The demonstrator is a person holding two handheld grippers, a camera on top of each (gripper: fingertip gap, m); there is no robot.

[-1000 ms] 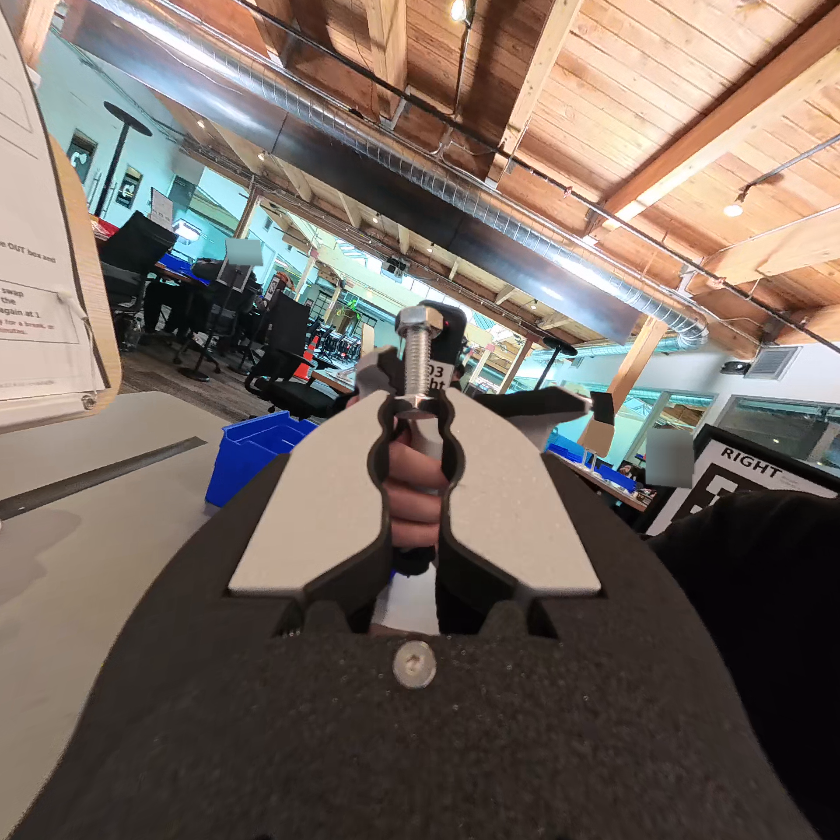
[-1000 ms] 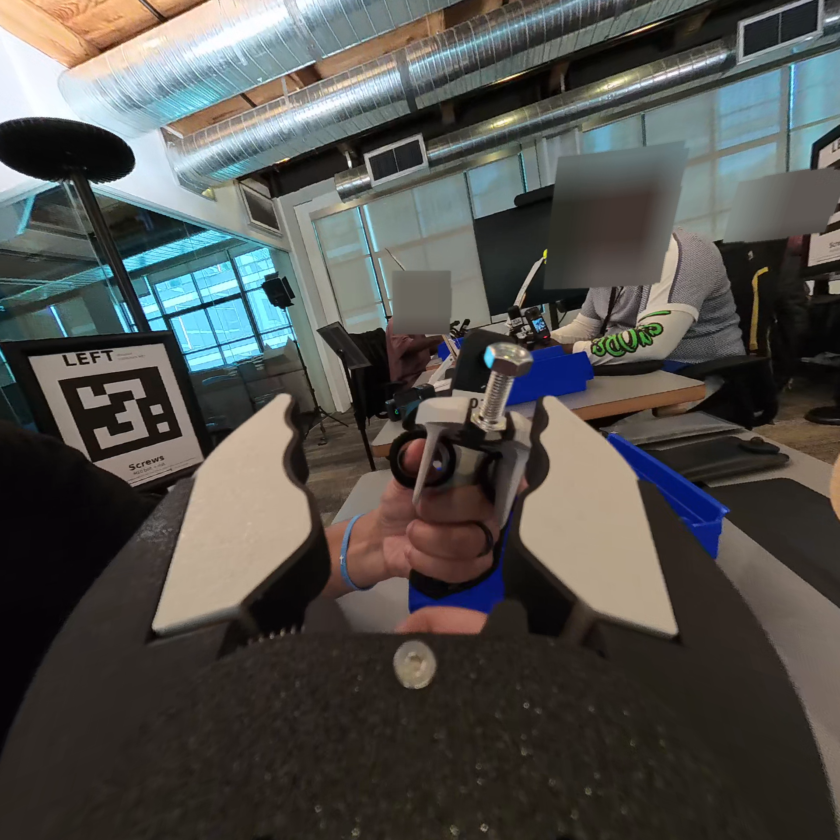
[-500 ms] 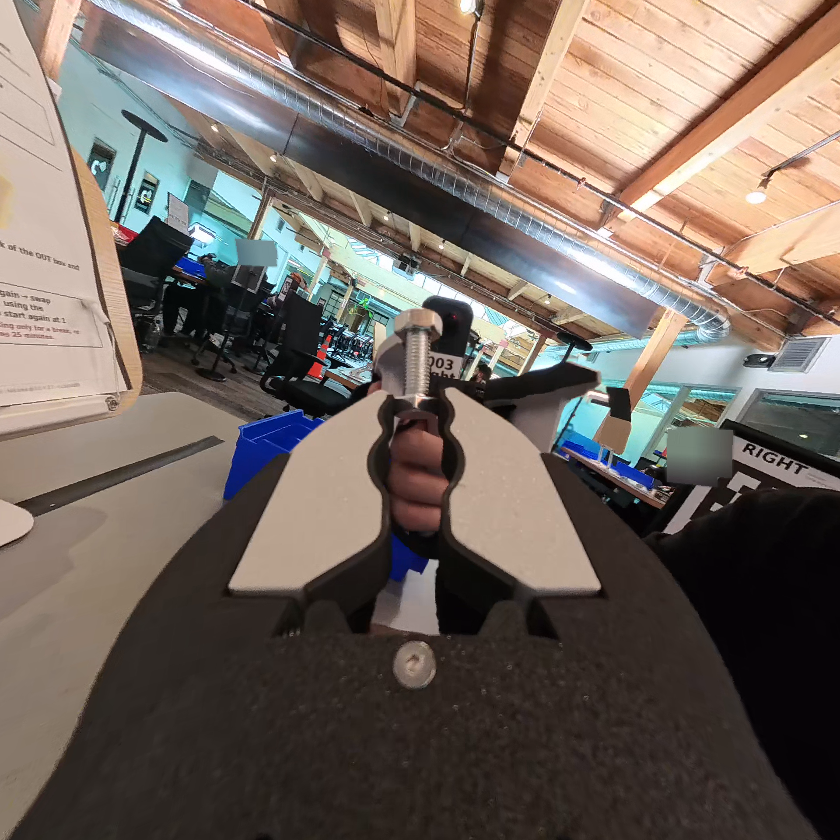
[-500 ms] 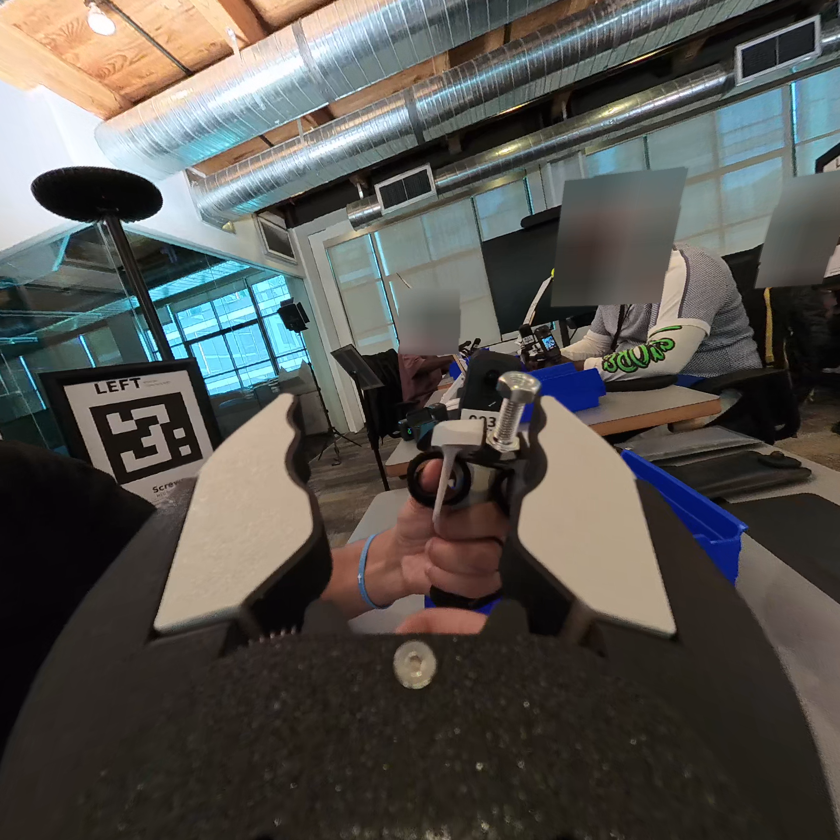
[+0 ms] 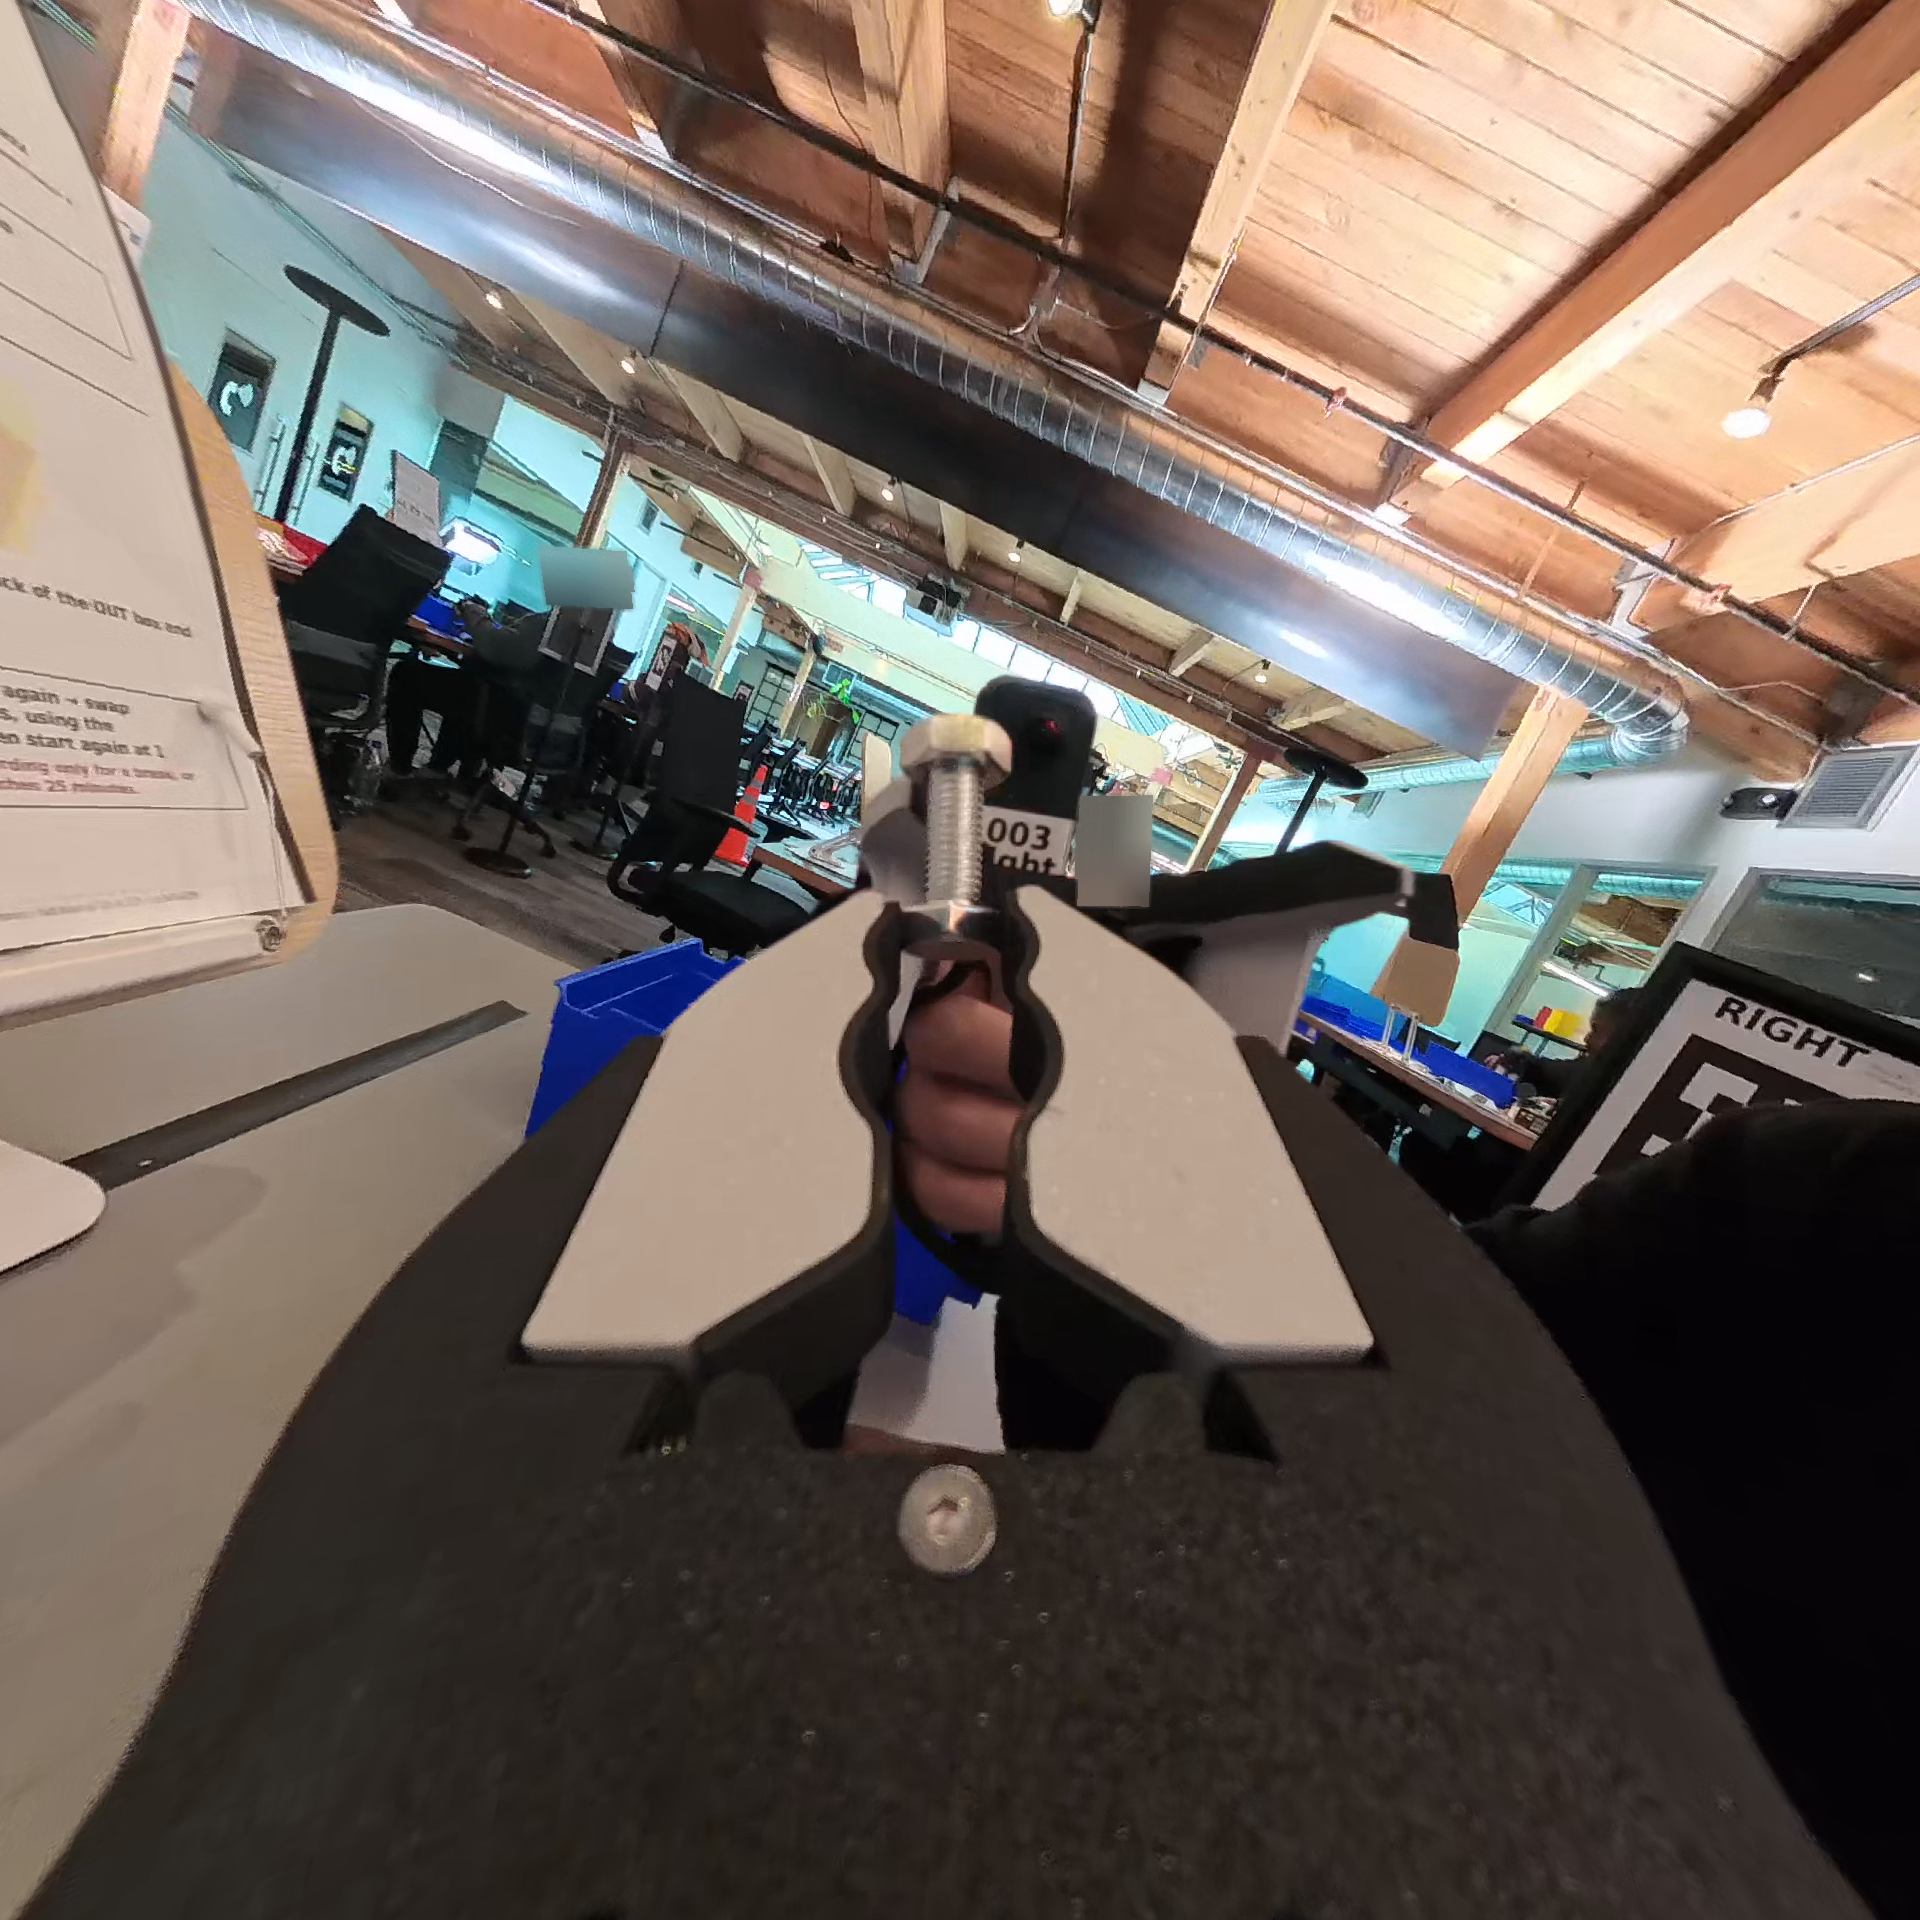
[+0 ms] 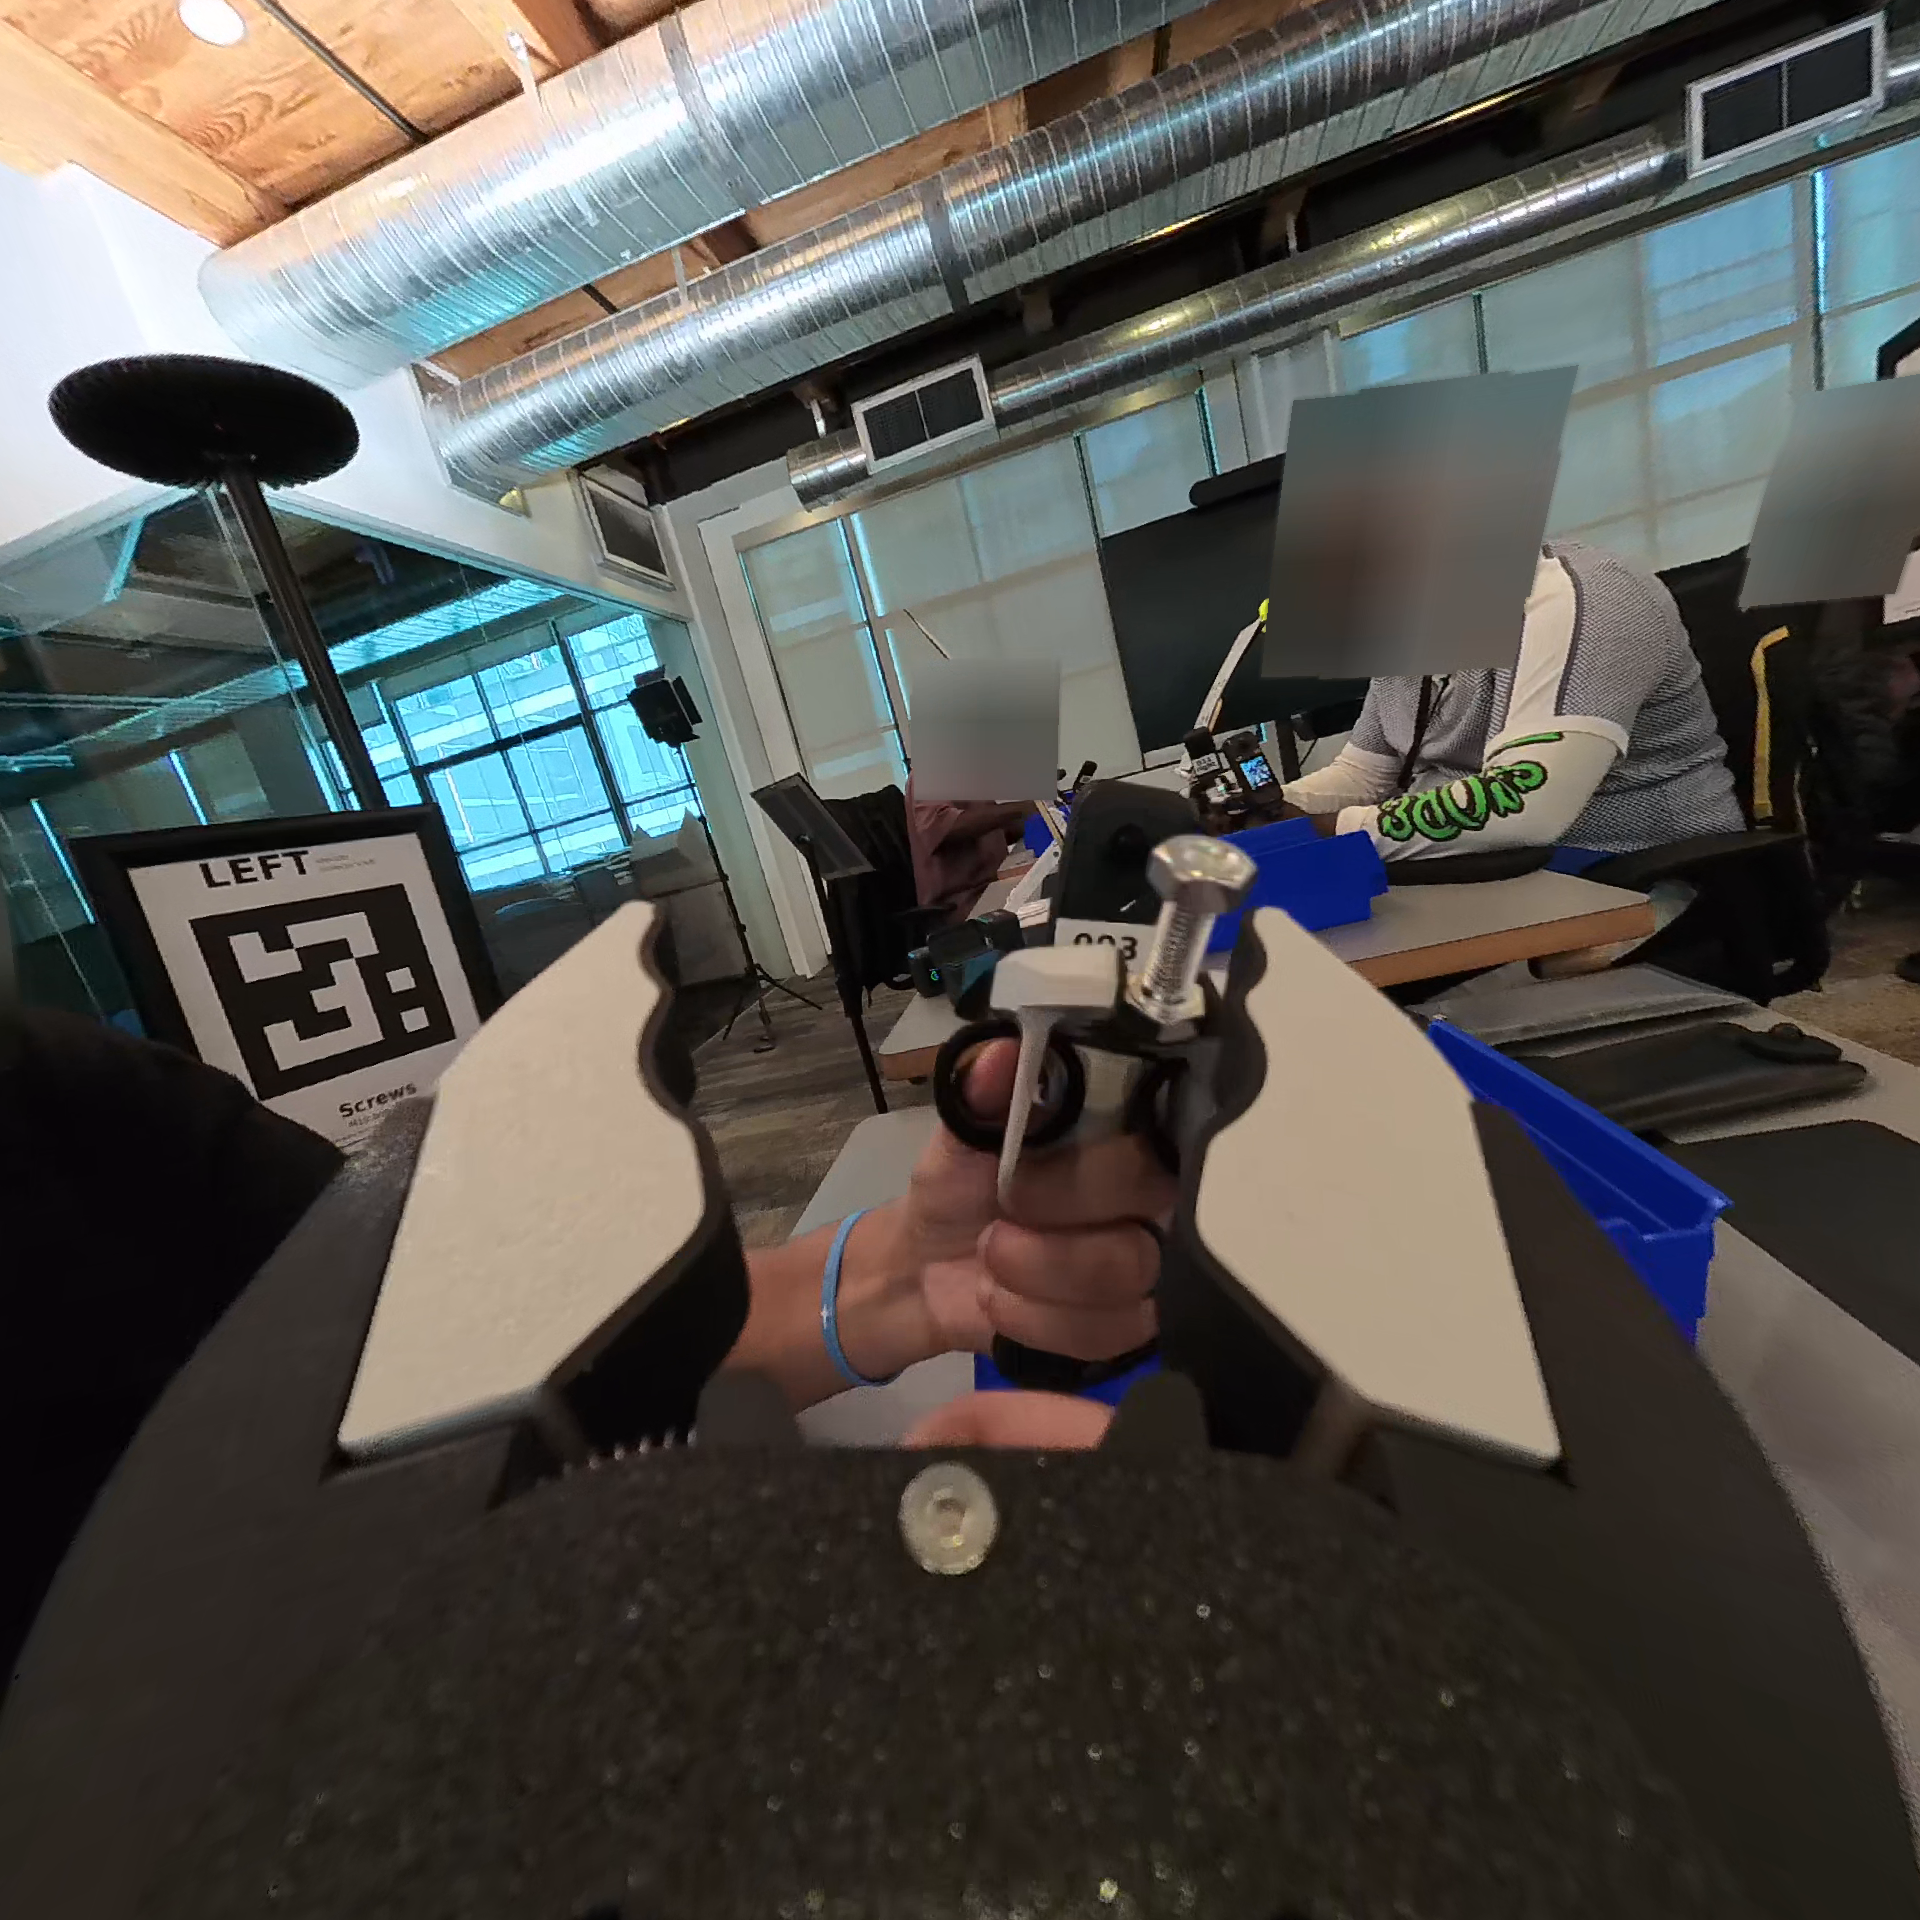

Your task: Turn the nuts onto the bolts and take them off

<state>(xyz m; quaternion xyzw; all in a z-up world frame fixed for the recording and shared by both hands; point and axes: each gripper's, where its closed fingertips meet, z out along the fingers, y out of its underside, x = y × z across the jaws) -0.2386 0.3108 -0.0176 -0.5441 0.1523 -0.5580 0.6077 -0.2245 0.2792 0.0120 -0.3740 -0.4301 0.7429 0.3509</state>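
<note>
My left gripper [image 5: 951,914] is shut on a silver nut [image 5: 948,921] at its fingertips. A silver bolt [image 5: 954,831] stands upright out of the nut, with its hex head on top. My right gripper [image 6: 951,935] is open and empty. It faces the left gripper [image 6: 1153,1023] from close by. The bolt [image 6: 1179,935] and nut [image 6: 1169,1003] stand just inside the right gripper's right finger [image 6: 1340,1143], and I cannot tell whether they touch it. In the left wrist view the right gripper's spread fingers [image 5: 1299,925] show behind the bolt. A hand holds each gripper.
The grey table [image 5: 208,1247] carries a blue bin [image 5: 623,997], also seen in the right wrist view [image 6: 1579,1174]. A paper sheet on a wooden stand [image 5: 104,623] is at the left. Framed marker cards [image 5: 1766,1060] [image 6: 301,987] stand nearby. People [image 6: 1507,790] sit at desks behind.
Both views have shifted a little. The bolt now stands closer to the right gripper's right finger. The left gripper still holds the nut, and the right gripper stays open.
</note>
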